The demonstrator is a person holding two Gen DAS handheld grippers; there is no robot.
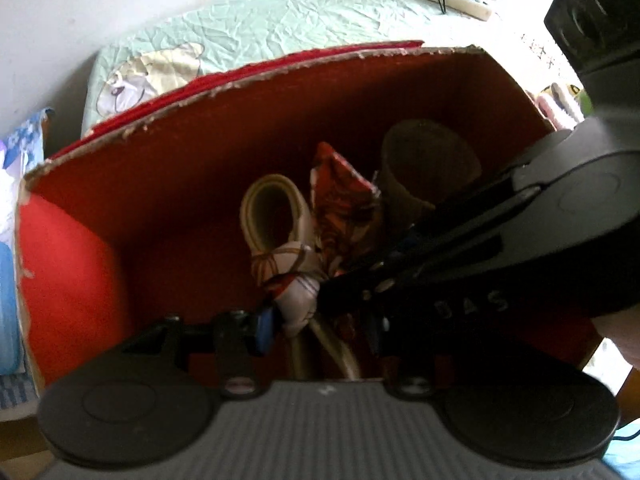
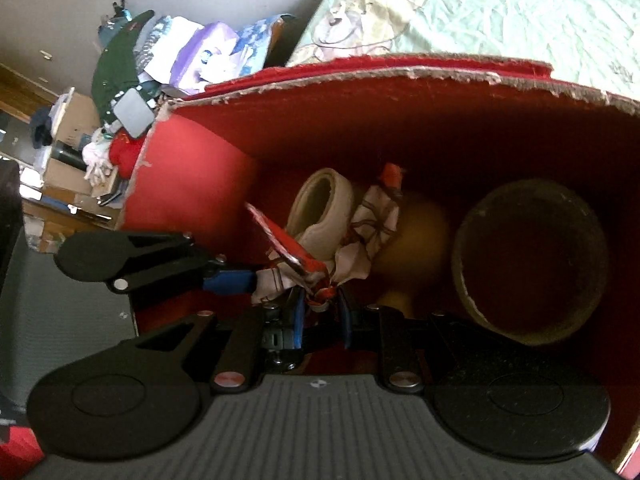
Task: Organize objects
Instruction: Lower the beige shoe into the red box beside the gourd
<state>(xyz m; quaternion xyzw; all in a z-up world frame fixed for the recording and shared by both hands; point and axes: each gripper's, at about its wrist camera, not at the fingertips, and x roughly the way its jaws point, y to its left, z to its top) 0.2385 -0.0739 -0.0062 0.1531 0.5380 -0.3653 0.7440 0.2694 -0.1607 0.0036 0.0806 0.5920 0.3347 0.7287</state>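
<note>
Cloth [image 2: 316, 276] inside red box [image 2: 192, 184], clenched between both claws: left [image 2: 256, 280], right [image 2: 320, 312].

Both grippers point steeply downward, side by side and close together. The left gripper [image 1: 320, 320] has its fingers partly apart, and its blue-padded left finger [image 1: 264, 330] presses against a bundle of white and red patterned cloth [image 1: 296, 280]; its other finger is hidden behind the right gripper, so the hold is probably a pinch, though that side cannot be seen. The right gripper [image 2: 320, 304] crosses in from the right in the left wrist view, its fingers nearly together and clamped on the same cloth. A bare patch of the person's hand [image 1: 624, 340] shows behind it.
</note>
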